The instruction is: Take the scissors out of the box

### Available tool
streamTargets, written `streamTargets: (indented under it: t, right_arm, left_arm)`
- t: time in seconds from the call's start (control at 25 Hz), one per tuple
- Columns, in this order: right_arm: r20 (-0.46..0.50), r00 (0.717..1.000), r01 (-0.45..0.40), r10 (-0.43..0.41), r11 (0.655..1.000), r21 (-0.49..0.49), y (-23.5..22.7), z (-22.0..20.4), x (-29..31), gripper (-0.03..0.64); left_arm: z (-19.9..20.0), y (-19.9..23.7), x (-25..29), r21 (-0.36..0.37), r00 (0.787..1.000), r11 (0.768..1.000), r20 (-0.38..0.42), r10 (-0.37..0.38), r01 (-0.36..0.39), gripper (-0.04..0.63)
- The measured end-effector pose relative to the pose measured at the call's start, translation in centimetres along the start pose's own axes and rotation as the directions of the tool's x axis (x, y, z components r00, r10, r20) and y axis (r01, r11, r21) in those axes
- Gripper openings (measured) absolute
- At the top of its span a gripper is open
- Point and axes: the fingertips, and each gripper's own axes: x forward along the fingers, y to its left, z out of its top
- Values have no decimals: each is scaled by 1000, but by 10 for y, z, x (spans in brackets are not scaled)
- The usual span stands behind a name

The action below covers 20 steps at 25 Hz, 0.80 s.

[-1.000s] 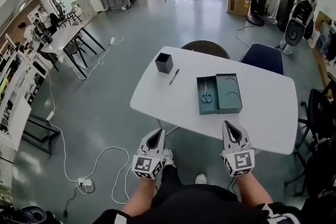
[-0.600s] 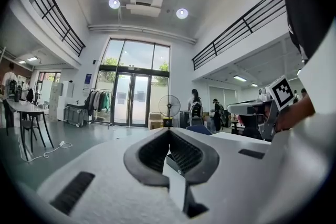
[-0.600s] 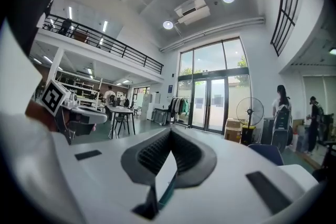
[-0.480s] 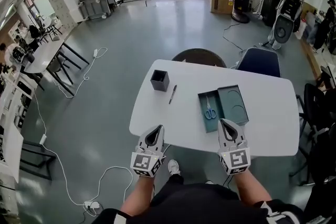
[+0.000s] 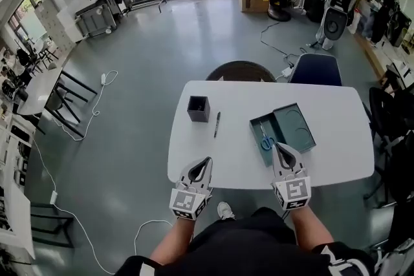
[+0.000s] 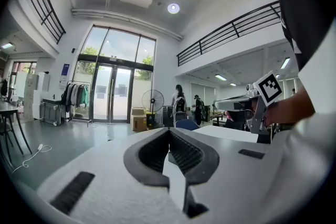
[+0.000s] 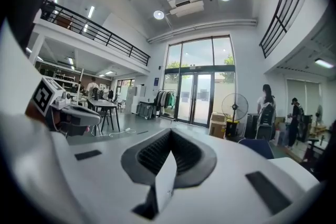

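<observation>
1. Scissors (image 5: 266,139): in the narrow left half of the box (image 5: 295,128), the only thing in it. The long axis runs away from the person and leans a little to the left. The blue handles are at the near end and the blades point to the far end.
2. Right tongs (image 5: 281,148): jaws pressed together with nothing between them. In the head view the tip shows just beside the box's near corner, close to the handles; its height above the box cannot be told. These are judged the nearer tool, and the jaws would have to part before any grip.
3. Left tongs (image 5: 206,162): jaws together and empty. They are held over the table (image 5: 336,168) edge, well left of the box.
4. Box, wide right half: touching the narrow half along one long side. It shows a curved line on its floor and nothing inside.
5. Black cup (image 5: 198,108): left of the box and well apart from it. It stands upright with its mouth open; what it holds cannot be seen.
6. Pen (image 5: 217,124): lies flat between the cup and the box, roughly parallel to the scissors.
7. Task status: scissors not yet lifted out.
</observation>
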Motion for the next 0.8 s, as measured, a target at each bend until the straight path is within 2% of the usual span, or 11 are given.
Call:
streamTargets:
  t: [0.4, 0.64, 0.8]
  right_arm:
    - [-127, 988, 96, -91, 995, 37, -17, -36, 14, 6]
    - [-165, 982, 101, -93, 994, 40, -36, -52, 33, 6]
    - [-231, 971, 77, -62, 995, 57, -43, -70, 54, 6]
  left_arm:
    - [-7, 10, 27, -15, 996, 996, 9, -90, 90, 9]
    - [-7, 20, 57, -13, 996, 996, 17, -92, 93, 9]
    - [-14, 23, 83, -18, 994, 994, 5, -105, 105, 9]
